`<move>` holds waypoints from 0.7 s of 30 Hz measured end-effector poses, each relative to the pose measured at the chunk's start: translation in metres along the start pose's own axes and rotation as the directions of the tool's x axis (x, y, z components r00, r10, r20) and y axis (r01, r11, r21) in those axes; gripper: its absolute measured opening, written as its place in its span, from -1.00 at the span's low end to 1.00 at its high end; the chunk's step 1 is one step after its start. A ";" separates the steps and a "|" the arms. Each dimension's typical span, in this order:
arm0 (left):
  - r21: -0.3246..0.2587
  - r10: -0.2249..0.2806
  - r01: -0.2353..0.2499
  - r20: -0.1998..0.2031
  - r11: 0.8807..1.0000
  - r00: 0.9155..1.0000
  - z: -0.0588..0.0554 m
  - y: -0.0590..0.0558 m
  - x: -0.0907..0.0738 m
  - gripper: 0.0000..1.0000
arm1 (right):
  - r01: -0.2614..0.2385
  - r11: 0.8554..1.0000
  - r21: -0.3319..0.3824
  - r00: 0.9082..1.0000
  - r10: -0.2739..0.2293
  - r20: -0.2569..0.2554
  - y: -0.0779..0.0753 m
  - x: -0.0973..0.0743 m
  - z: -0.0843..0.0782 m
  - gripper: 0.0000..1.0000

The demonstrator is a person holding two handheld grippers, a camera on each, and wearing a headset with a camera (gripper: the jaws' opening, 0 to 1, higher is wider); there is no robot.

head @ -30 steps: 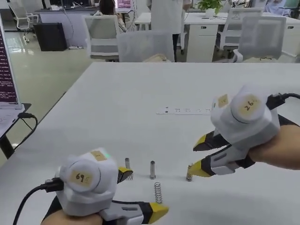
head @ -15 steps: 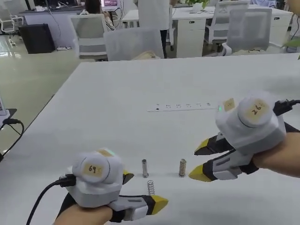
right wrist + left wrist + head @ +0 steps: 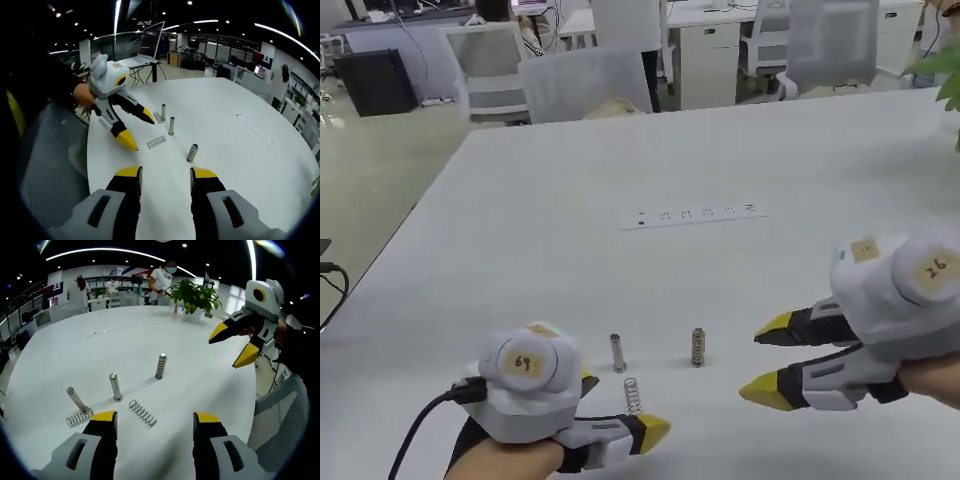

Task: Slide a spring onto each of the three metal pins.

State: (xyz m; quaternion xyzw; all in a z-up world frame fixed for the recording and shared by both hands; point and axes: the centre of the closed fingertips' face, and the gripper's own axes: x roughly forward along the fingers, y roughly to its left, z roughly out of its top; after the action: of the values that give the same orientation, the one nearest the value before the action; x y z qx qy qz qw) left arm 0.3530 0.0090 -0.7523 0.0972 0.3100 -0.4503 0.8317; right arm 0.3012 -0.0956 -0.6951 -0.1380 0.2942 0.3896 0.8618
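Note:
Three metal pins stand near the white table's front edge. The right pin point(image 3: 698, 346) point(image 3: 160, 365) point(image 3: 192, 152) wears a spring. The middle pin point(image 3: 617, 352) point(image 3: 115, 386) point(image 3: 171, 125) is bare. The left pin point(image 3: 76, 399) point(image 3: 163, 112) is bare too, and a spring point(image 3: 80, 416) lies at its foot. Another loose spring point(image 3: 632, 395) point(image 3: 142, 413) point(image 3: 156, 142) lies flat just ahead of my left gripper point(image 3: 622, 404) point(image 3: 156, 417) point(image 3: 140, 131), which is open and holds nothing. My right gripper point(image 3: 768, 358) point(image 3: 166, 172) point(image 3: 240, 342) is open and empty, off to the right of the sprung pin.
A white socket strip point(image 3: 690, 214) is set into the table point(image 3: 570, 230) further back. Office chairs point(image 3: 585, 85) and desks stand beyond the far edge. A potted plant point(image 3: 192, 295) sits at the table's right end.
My right gripper has drawn back to the right, away from the pin with the spring on it. The left gripper stays beside the loose spring. The head camera has shifted.

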 end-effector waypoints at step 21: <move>-0.006 0.041 -0.041 -0.040 0.999 0.998 -0.011 0.007 0.013 -0.06 | 0.031 0.986 0.164 0.994 -0.048 0.099 0.005 -0.006 -0.040 0.25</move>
State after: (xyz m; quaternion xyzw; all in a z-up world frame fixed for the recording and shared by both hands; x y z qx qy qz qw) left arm 0.3589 0.0091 -0.7692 0.1095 0.3261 -0.4299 0.8348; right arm 0.2787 -0.1148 -0.7225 -0.0530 0.2777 0.3536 0.8917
